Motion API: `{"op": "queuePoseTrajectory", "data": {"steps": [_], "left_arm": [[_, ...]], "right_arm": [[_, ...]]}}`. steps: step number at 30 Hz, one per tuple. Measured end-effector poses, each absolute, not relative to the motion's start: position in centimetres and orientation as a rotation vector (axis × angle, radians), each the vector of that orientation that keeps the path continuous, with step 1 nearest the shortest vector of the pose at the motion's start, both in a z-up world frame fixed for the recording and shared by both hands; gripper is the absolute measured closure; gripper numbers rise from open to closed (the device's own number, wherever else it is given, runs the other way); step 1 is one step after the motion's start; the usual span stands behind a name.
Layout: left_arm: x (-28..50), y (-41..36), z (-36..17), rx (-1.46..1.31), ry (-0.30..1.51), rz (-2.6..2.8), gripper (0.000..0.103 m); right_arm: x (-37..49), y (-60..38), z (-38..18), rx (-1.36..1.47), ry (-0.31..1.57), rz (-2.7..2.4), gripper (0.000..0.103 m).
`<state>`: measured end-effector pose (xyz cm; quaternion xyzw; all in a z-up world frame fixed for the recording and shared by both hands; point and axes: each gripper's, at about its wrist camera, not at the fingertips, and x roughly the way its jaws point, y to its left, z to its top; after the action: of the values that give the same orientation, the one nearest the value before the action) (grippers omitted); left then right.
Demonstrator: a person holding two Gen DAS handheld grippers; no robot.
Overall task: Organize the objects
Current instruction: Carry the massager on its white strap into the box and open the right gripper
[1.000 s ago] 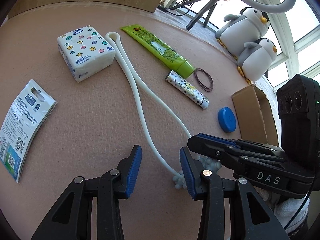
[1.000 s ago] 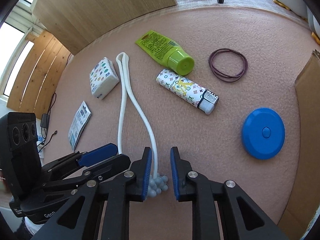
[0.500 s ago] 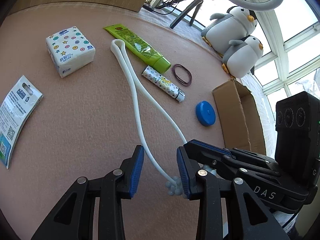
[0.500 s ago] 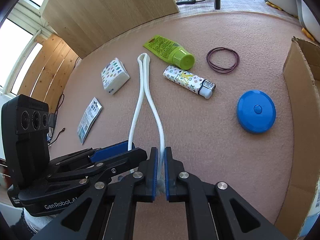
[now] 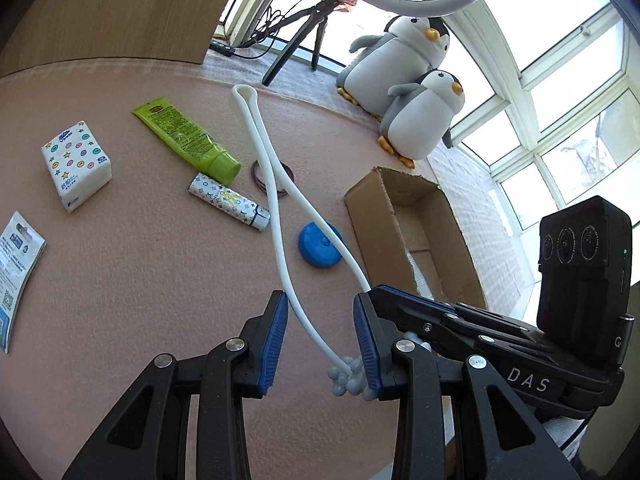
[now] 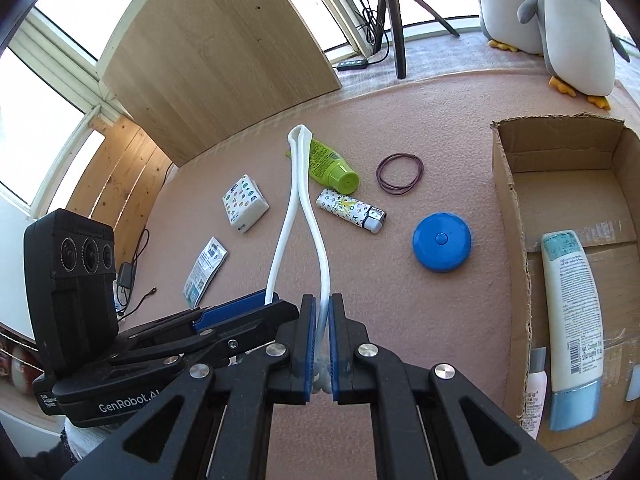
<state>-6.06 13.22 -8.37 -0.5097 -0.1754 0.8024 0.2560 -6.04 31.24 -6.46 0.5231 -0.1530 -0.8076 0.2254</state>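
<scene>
Held thing: a long white looped massager (image 6: 298, 216), bent double, its two knobbly ends brought together near the tools while the fold (image 5: 245, 94) sticks out over the desk.
Right tool (image 6: 319, 344): pinched tight on one strand just above its bead cluster; the blue pads nearly meet round the thin stem, so the grip looks firm.
Left tool (image 5: 320, 340): jaws stand narrow but not closed; the other strand and its beads (image 5: 347, 374) lie between the pads, against the right-hand pad only. I would call it a guide, not a grip.
Why two tools: the thing is long and springy; steadying both ends together should keep it folded so it fits the box.
Where it is: lifted clear of the desk (image 6: 400, 312), crossing above the lighter (image 5: 228, 202) and blue disc (image 5: 320, 246) in the left view.
Box (image 6: 516, 216): open cardboard, just beside the right tool's side, already holding a lotion tube (image 6: 572, 320); the likely destination.
Left on the desk: green tube (image 6: 332, 166), hair ties (image 6: 400, 173), tissue pack (image 6: 244, 203), sachet (image 6: 205, 265).
Risk: the fold may spring open or catch the box rim on the way in.
</scene>
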Motion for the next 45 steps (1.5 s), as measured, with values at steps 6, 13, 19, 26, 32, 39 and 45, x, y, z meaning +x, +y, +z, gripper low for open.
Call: {"op": "queuePoseTrajectory", "data": {"steps": [6, 13, 19, 26, 32, 39, 45], "left_arm": [[-6.0, 17.5, -7.4, -1.347, -0.426, 2.13, 0.067], [-5.8, 23.3, -7.1, -1.323, -0.359, 2.049, 0.067], [-4.8, 28.0, -7.0, -1.308, -0.298, 1.977, 0.067], [-3.5, 31.2, -7.2, -1.304, -0.241, 1.932, 0.063], [-3.4, 31.0, -7.5, -1.317, -0.234, 1.946, 0.059], [-3.9, 28.3, -8.0, -1.335, -0.242, 1.995, 0.059], [-4.3, 24.7, -9.0, -1.371, -0.248, 2.055, 0.058]], "right_arm": [[-5.1, 34.7, -5.4, 1.425, -0.475, -2.294, 0.097], [-3.7, 39.8, -4.5, 1.405, -0.551, -2.385, 0.097], [-2.5, 44.0, -4.2, 1.406, -0.612, -2.459, 0.097], [-1.2, 47.5, -4.0, 1.422, -0.628, -2.526, 0.097], [-0.8, 48.8, -4.3, 1.418, -0.693, -2.571, 0.065], [-1.5, 47.1, -4.3, 1.407, -0.673, -2.525, 0.065], [-2.7, 44.3, -4.4, 1.408, -0.628, -2.451, 0.064]]}}
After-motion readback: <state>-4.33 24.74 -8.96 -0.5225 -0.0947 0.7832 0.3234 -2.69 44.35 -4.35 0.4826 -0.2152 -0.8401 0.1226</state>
